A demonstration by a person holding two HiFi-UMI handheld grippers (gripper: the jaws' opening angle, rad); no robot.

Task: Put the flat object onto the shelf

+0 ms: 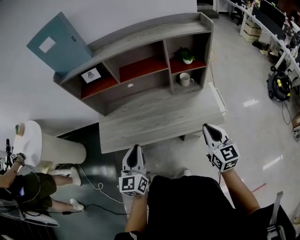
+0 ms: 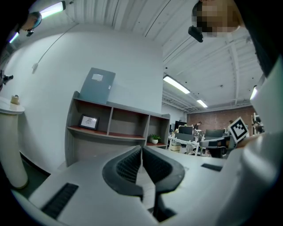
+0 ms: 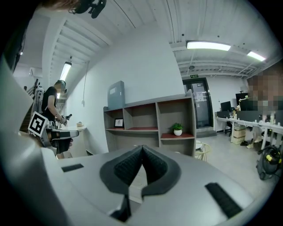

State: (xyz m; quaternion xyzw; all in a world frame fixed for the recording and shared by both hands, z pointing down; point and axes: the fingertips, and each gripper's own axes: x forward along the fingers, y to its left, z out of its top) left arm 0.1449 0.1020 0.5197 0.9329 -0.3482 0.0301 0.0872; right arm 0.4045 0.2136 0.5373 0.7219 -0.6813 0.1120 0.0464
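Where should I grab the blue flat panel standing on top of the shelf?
Probably pinch the blue panel across its thin right edge, coming from the right along the shelf top. It stands on edge against the wall, so its back face is blocked.

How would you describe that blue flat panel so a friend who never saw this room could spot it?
Find the grey shelf unit standing on the desk against the white wall. On its top board, at the left end, the flat panel leans back on the wall. It alone is blue and sits above the compartments holding the framed picture, plant and mug.
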